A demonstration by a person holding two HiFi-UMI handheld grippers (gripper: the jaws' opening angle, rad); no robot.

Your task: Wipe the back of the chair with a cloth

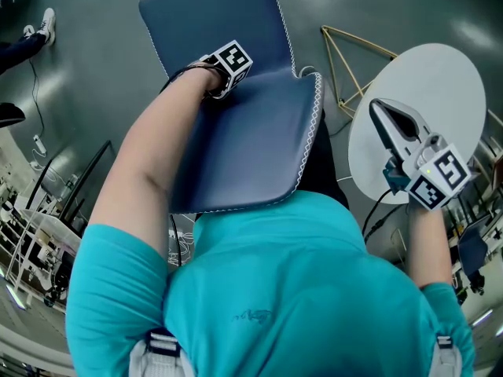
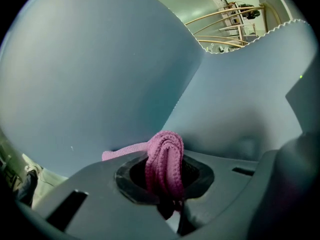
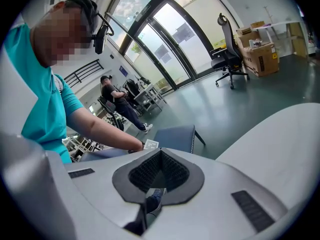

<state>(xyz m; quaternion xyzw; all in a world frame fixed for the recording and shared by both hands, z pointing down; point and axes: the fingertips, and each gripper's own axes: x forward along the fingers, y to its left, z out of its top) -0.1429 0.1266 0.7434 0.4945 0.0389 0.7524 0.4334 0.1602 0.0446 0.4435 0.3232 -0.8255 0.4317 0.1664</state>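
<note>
Cloth (image 2: 165, 154) folds upright, pinched in left gripper (image 2: 165, 178) jaws | against chair (image 2: 100, 74) | right gripper (image 3: 159, 176) jaws pressed together

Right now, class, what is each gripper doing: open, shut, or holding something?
Left gripper: shut on the pink cloth.
Right gripper: shut, holding nothing.

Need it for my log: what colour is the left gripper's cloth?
Pink; the cloth shows best in the left gripper view.
</note>
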